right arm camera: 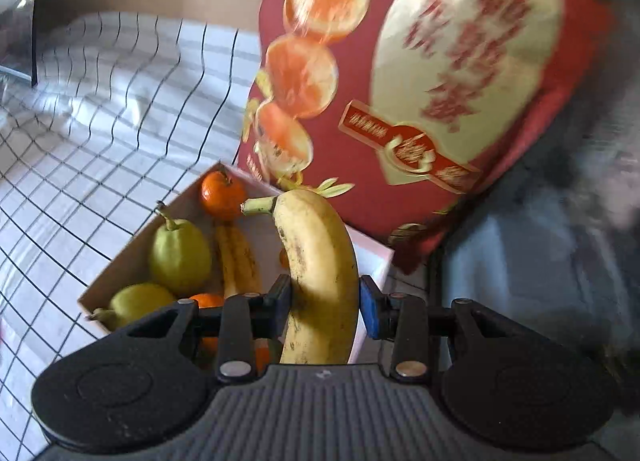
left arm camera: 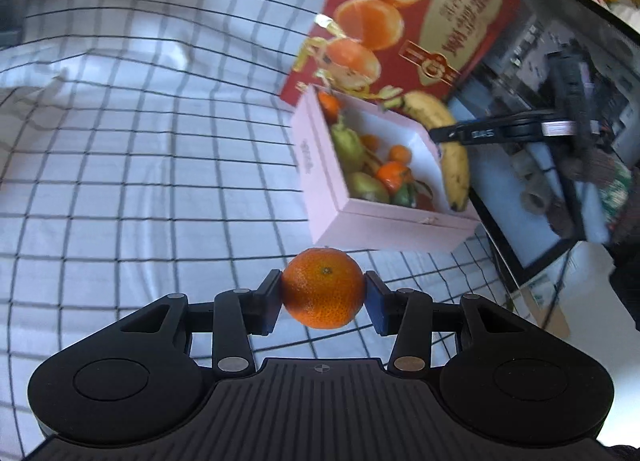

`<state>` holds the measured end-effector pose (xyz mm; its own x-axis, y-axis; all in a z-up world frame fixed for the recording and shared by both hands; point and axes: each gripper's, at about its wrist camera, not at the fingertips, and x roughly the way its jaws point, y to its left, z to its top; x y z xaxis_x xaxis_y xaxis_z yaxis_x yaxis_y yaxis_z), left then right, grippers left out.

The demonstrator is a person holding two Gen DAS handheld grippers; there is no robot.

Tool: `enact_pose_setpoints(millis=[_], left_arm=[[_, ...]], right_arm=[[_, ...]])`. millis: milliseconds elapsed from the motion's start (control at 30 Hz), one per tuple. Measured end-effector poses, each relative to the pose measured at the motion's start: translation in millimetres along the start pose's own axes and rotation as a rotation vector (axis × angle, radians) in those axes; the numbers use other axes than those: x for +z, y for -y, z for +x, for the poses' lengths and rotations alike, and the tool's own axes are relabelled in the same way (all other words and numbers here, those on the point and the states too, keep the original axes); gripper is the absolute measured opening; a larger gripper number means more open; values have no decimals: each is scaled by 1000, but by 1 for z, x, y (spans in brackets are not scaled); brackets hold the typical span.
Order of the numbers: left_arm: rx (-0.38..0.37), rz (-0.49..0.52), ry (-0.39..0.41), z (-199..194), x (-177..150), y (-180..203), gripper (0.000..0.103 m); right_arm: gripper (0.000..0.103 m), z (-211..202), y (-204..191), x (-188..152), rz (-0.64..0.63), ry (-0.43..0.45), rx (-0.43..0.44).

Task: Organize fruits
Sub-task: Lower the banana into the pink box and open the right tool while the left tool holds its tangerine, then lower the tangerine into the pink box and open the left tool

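Checked cloth (left arm camera: 140, 141): a white sheet with a dark grid covers the bed, rumpled toward its far left. Red carton (left arm camera: 408, 13): printed with halved oranges, it stands at the cloth's far right edge, directly behind the pink box. Pink box (left arm camera: 320, 177): open-topped, near the right edge of the cloth, it contains green pears (right arm camera: 180, 253), small oranges and, visible only in the right wrist view, a second banana (right arm camera: 240, 257) lying on its floor. Right tool (right arm camera: 324, 307): spread about a banana's width, its blue pads pinch a yellow banana (right arm camera: 320, 261) at mid-length, held lengthwise above the box's right wall; the left wrist view shows this tool reaching in from the right. Left tool (left arm camera: 324, 301): its pads pinch an orange (left arm camera: 323, 287) from both sides, held clear above the cloth, short of the box's near wall.
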<state>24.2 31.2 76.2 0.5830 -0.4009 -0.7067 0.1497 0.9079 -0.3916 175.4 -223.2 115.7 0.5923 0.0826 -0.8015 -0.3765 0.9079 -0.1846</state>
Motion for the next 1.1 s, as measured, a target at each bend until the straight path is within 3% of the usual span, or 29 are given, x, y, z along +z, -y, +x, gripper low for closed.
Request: enact_pose_setpoints(millis=[67, 233, 400, 567, 833, 1100], left_arm=[[18, -30, 12, -5, -4, -5, 49], [53, -99, 31, -14, -12, -21, 49], [64, -143, 42, -20, -17, -32, 49], [60, -146, 35, -18, -17, -37, 49], [10, -59, 3, -1, -5, -16, 49], [-64, 54, -65, 32, 17, 21, 49]], right_arm=[[35, 21, 1, 6, -8, -44, 32], [35, 55, -16, 21, -149, -74, -25], [35, 77, -22, 31, -258, -135, 6], [36, 84, -15, 20, -211, -167, 73], [43, 23, 8, 16, 79, 1, 85], [52, -74, -4, -50, 238, 127, 111]])
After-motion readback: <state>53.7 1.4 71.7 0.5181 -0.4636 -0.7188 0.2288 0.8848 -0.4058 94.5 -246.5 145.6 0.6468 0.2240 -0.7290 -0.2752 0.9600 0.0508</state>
